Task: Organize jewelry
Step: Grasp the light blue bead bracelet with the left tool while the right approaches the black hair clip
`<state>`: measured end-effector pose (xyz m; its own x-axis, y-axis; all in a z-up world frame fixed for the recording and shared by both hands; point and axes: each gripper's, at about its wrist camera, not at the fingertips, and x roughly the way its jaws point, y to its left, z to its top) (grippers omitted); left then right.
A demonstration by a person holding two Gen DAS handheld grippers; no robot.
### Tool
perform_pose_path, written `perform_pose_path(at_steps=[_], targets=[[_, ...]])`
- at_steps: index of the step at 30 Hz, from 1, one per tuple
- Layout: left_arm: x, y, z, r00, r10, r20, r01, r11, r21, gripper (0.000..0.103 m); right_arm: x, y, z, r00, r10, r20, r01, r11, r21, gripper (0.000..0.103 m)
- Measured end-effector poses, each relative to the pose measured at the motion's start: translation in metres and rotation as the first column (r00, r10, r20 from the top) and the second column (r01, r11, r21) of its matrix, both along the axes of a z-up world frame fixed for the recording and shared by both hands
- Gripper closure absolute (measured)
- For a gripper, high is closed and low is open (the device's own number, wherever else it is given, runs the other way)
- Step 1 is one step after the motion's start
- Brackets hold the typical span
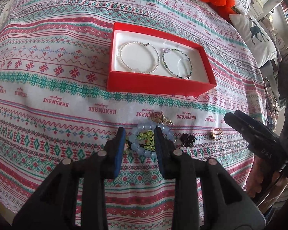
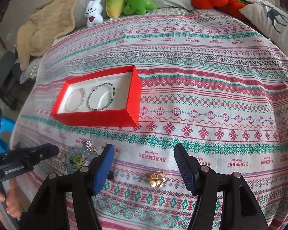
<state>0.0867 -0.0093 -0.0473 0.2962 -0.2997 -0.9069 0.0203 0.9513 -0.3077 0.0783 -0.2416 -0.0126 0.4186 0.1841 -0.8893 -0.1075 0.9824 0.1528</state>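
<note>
Patterned cloth; left gripper jaws straddling blue bracelet.

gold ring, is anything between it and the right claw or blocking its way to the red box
Nothing visible does. The gold ring lies alone on bare cloth between the open fingers of the right claw. Only patterned bedspread lies between it and the red box, whose right end is free beside the two bracelets.
</note>
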Motion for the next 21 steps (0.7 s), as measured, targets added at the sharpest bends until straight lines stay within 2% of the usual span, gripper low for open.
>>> perform_pose_path(at_steps=[8,15,21], targets=[[0.006,-0.018,-0.01,1.0,-0.028,-0.014,0.028,0.999,0.032,0.083,0.007,-0.006,-0.009,0.999,-0.03,-0.042,0.03,1.0,-0.004,0.04],[0.016,-0.029,-0.023,0.998,-0.034,-0.045,0.039,0.994,0.1,0.083,0.006,-0.005,-0.011,0.999,-0.026,-0.042,0.026,1.0,-0.016,0.042],[0.024,-0.036,-0.034,0.997,-0.047,-0.068,0.054,0.992,0.116,0.083,0.005,0.013,-0.016,0.997,0.047,-0.057,-0.048,0.999,-0.022,0.042]])
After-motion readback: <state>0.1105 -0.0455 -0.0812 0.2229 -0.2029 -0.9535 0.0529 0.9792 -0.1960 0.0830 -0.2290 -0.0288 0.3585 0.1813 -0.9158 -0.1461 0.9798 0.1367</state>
